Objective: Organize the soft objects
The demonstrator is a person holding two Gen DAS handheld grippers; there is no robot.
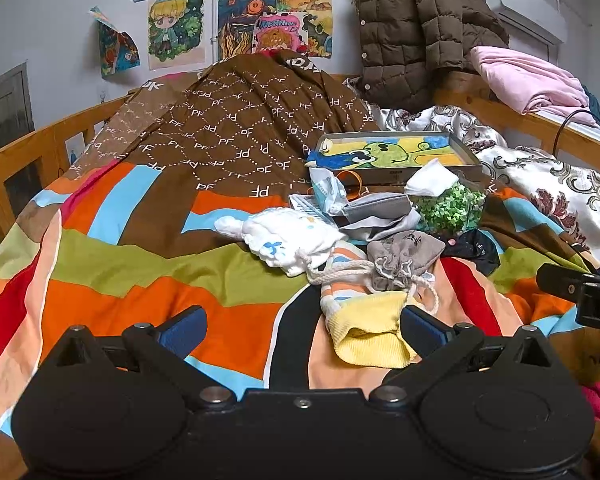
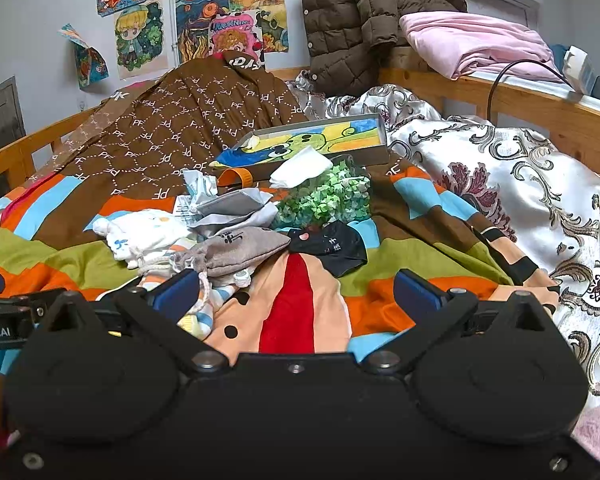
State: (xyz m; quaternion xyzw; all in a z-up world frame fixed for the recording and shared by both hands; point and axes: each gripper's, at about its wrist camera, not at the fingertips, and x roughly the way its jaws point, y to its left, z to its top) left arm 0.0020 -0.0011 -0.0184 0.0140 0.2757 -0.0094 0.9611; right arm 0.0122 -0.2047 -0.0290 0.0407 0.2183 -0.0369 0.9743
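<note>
A pile of soft things lies on the striped bedspread (image 1: 140, 280): a white pouch (image 1: 284, 240), a grey drawstring pouch (image 1: 404, 256), a striped drawstring bag with a yellow end (image 1: 364, 328), a black pouch (image 1: 472, 248), a green leafy bundle (image 1: 448, 208) and a grey mask (image 1: 376, 206). My left gripper (image 1: 302, 326) is open and empty, its right finger beside the yellow end. My right gripper (image 2: 296, 288) is open and empty just in front of the grey pouch (image 2: 240, 248) and black pouch (image 2: 332, 248).
A shallow box with a green cartoon drawing (image 1: 396, 152) lies behind the pile. A brown patterned quilt (image 1: 240, 120) and a silvery floral quilt (image 2: 520, 200) are heaped around it. Wooden bed rails (image 1: 40, 148) border the bed; a brown jacket (image 1: 416, 32) hangs at the back.
</note>
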